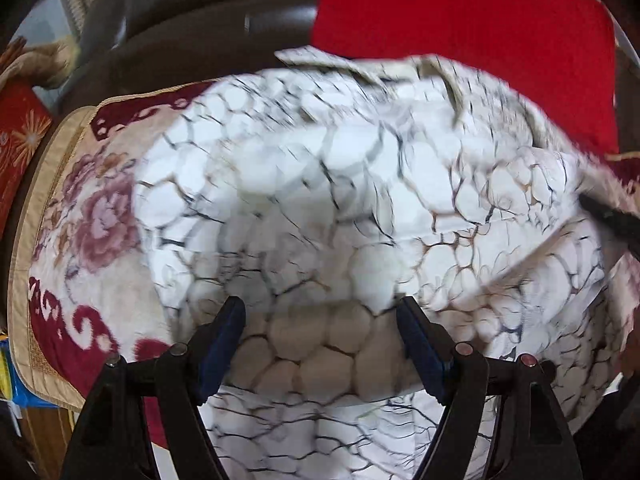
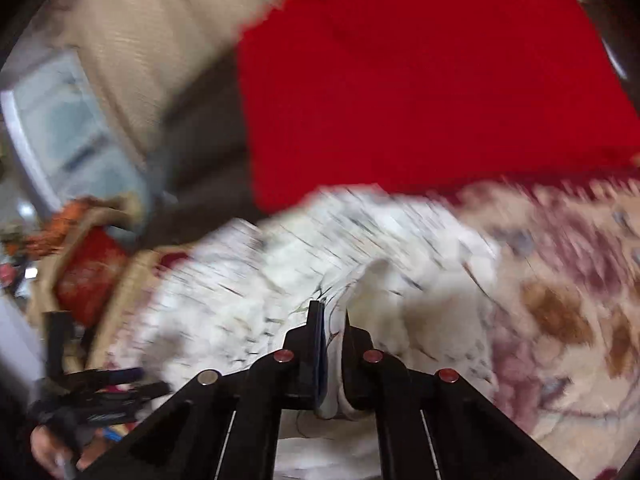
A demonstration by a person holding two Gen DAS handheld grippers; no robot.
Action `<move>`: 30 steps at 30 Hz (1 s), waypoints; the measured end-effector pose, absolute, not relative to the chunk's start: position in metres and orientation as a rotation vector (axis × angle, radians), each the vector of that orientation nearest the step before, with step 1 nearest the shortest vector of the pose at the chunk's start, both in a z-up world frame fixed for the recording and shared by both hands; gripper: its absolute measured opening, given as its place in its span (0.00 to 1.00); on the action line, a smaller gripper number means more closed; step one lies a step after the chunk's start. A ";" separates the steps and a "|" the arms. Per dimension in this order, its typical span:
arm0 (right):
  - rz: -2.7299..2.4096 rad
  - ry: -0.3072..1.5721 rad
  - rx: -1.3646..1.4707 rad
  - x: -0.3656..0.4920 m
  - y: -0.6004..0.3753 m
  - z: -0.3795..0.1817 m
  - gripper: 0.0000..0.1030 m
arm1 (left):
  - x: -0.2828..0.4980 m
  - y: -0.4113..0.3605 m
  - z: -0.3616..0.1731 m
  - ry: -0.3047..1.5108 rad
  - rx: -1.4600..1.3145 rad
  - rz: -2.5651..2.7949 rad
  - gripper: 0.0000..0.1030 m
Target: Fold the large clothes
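Left wrist view, far left: a beige plush blanket with maroon scrolls and a pink flower print (image 1: pixel 80 216) is seen covering the seat of a dark sofa (image 1: pixel 192 28). A white garment printed with a dark crackle-vein pattern (image 1: pixel 320 200) is spread over the blanket, bulging up through the middle of the frame. The collar end appears to lie at the far side, though blur makes this uncertain.

The left gripper (image 1: pixel 320 320) is held above the near part of the garment. Its jaws are wide apart; nothing is held between the blue-padded fingers (image 1: pixel 224 340). A flat red cloth (image 1: pixel 460 40) is draped over the sofa back behind the garment. At the right edge a dark tip is glimpsed at the garment's side, taken to be the other tool.

Right wrist view: heavy motion blur is noted throughout. The right gripper (image 2: pixel 330 320) is closed down on a pinch of the white garment; cloth is seen bunched between the fingers and trailing out ahead. The floral blanket lies to the right, the red cloth above.

Judged step: one side of the garment is being lifted and carried by the right tool, a first fold in progress, with little yet folded.

Next move, as judged: the held edge is to be laid across the body of the garment, then released; the free left tool is wanted for pinning or smoothing the fold line so that the loose cloth is not dragged along.
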State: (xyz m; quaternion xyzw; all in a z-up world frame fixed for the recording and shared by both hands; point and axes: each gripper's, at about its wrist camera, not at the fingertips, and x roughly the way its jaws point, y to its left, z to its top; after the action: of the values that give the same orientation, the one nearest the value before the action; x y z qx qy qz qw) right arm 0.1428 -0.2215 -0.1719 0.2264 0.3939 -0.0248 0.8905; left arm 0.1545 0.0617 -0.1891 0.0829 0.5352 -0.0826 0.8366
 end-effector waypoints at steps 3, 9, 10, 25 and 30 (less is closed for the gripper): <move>-0.044 1.001 0.641 0.152 -0.242 -0.208 0.06 | 0.146 0.055 -0.190 1.102 0.233 -0.171 0.76; -0.089 0.826 0.718 0.126 -0.268 -0.170 0.21 | 0.155 0.080 -0.148 1.041 0.167 -0.155 0.76; -0.097 0.794 0.701 0.122 -0.268 -0.165 0.24 | 0.159 0.084 -0.141 1.020 0.164 -0.136 0.76; 0.135 1.068 0.366 0.149 -0.184 -0.189 0.24 | 0.188 0.088 -0.186 1.132 0.274 0.015 0.77; 0.101 0.929 0.434 0.145 -0.200 -0.168 0.24 | 0.202 0.084 -0.170 1.078 0.268 0.028 0.77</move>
State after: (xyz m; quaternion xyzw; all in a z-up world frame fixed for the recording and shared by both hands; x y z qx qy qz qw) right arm 0.1449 -0.1999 -0.1681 0.2076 0.4444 0.0481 0.8701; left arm 0.2020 0.0838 -0.1695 0.1272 0.5116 0.0134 0.8497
